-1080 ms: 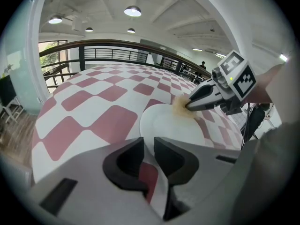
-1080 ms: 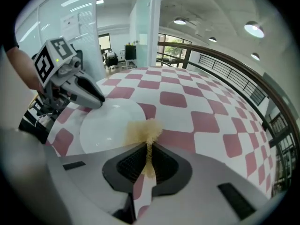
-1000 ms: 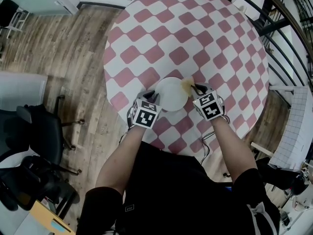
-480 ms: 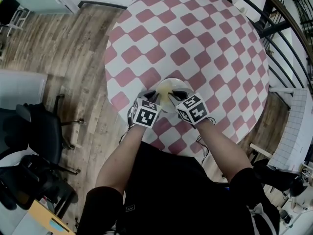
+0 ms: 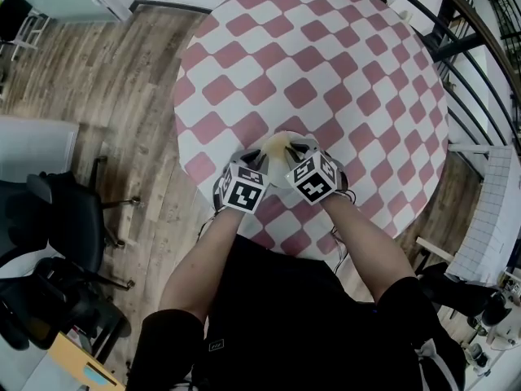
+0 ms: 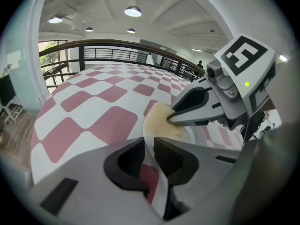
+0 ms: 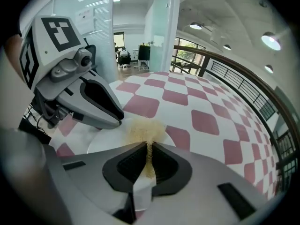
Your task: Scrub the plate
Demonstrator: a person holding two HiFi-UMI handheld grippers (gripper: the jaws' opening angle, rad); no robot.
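A white plate (image 5: 279, 172) lies near the front edge of the round checked table (image 5: 326, 55), mostly hidden under both grippers in the head view. My left gripper (image 5: 256, 156) is shut on the plate's near rim (image 6: 151, 150). My right gripper (image 5: 291, 147) is shut on a pale yellow scrubbing pad (image 5: 275, 143), which rests on the plate's far left part. In the right gripper view the pad (image 7: 146, 128) sticks out from between the jaws onto the plate (image 7: 101, 146), right beside the left gripper's fingers (image 7: 101, 104). The left gripper view shows the pad (image 6: 158, 122) under the right gripper's fingertips (image 6: 187, 117).
The table is covered in a pink and white checked cloth. A black railing (image 5: 456, 63) curves round its far right side. Wooden floor (image 5: 106, 80) lies to the left, with a dark office chair (image 5: 65, 218) beside the person.
My right gripper has moved left with the pad, from the plate's right rim to its far left part, close to the left gripper. The left gripper has stayed on the rim.
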